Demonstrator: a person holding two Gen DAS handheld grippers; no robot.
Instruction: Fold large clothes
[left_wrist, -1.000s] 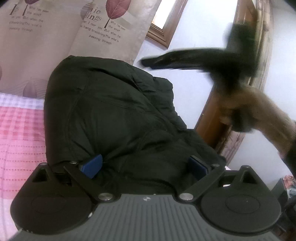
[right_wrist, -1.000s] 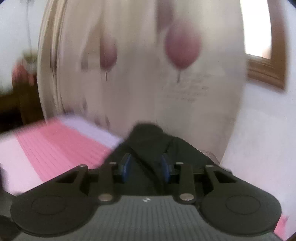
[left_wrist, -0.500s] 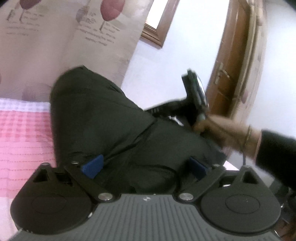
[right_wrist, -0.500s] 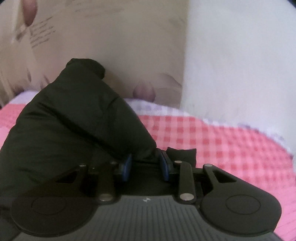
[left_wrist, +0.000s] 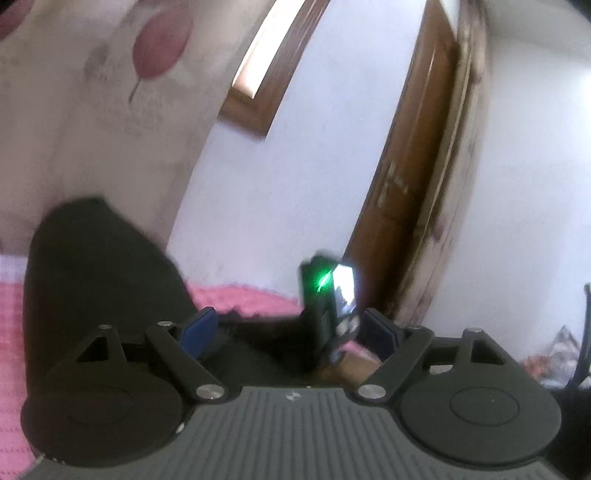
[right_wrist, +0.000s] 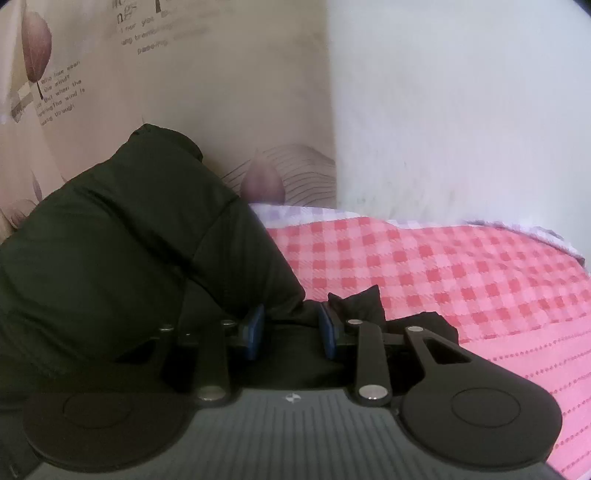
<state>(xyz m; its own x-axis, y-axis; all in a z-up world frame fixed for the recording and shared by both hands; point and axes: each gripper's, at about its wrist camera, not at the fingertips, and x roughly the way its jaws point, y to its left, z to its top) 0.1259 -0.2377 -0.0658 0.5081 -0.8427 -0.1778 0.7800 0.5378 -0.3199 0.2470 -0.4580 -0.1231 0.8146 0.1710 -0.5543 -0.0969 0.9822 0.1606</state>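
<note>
We see the dark jacket (right_wrist: 122, 251) heaped on the pink bed (right_wrist: 461, 266), folding barely started. Our right gripper (right_wrist: 291, 326) pinches its hem; our left gripper (left_wrist: 291, 328), closing but empty, hangs spread beside it.

black puffer jacket (right_wrist: 122, 258): 1 | pink checked bedspread (right_wrist: 461, 266): 1 | handheld grippers: 2, left gripper (left_wrist: 288, 332), right gripper (right_wrist: 291, 328) | leaf-print curtain (left_wrist: 92, 122): 1 | wooden door (left_wrist: 413, 184): 1 | wood-framed window (left_wrist: 266, 70): 1
</note>
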